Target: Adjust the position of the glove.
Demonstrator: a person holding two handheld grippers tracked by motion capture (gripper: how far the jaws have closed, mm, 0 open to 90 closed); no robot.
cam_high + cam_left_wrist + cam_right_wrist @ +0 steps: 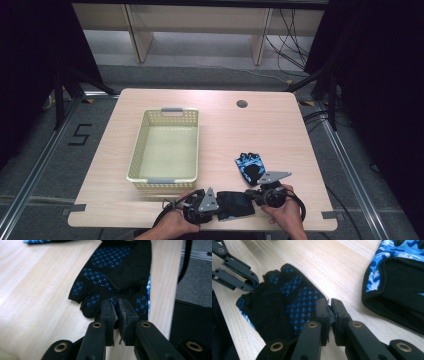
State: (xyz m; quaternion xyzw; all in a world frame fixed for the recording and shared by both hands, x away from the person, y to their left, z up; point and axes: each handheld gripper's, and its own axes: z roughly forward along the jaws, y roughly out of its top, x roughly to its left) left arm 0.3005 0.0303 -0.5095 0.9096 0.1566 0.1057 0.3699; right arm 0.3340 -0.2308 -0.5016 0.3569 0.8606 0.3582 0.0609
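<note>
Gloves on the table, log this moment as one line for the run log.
left claw: shut on near glove | right claw: shut on near glove, opposite edge | second glove: flat on table, untouched | basket: empty

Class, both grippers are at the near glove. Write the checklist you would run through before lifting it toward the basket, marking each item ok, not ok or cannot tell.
1. Left gripper shut on the near glove at its finger end: ok.
2. Right gripper shut on that glove's edge: ok.
3. Glove lies flat between the grippers: ok.
4. Basket empty: ok.
5. Second glove apart from the held one: ok.
6. Grip firm enough to lift: cannot tell.
</note>
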